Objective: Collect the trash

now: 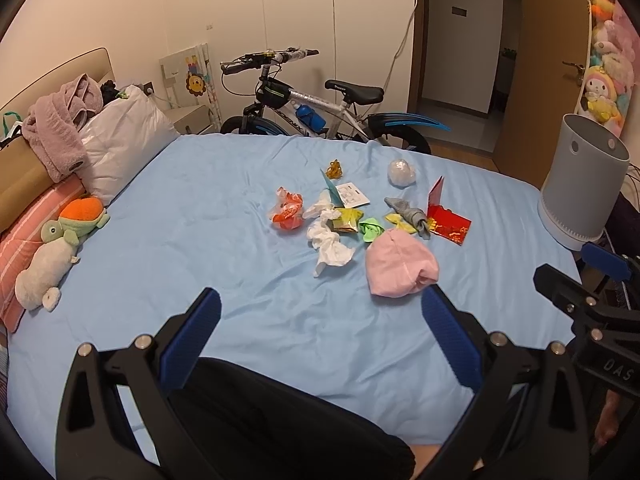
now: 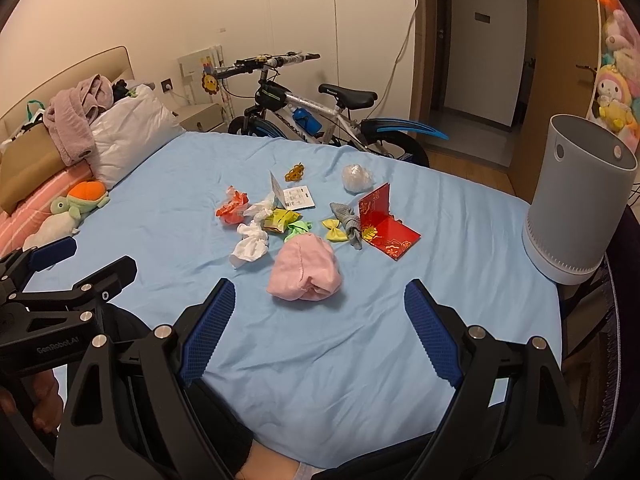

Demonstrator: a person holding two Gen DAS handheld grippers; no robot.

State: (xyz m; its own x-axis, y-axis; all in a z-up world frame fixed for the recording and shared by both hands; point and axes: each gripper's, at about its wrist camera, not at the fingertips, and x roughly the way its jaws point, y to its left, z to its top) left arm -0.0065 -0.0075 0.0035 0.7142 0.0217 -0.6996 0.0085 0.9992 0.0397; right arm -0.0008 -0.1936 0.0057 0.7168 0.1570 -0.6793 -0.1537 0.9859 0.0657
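Trash lies in a cluster on the blue bed sheet: crumpled white tissue, an orange-white wrapper, a yellow snack wrapper, a clear plastic ball, a red envelope and a white card. A pink cloth lies nearest. A grey bin stands at the bed's right edge. My left gripper is open and empty, short of the pink cloth. My right gripper is open and empty, just before the pink cloth. The bin also shows in the right wrist view.
A grey sock, yellow bow and green item lie among the trash. Pillows, a towel and a turtle plush sit at the left. A bicycle stands behind the bed, beside an open door.
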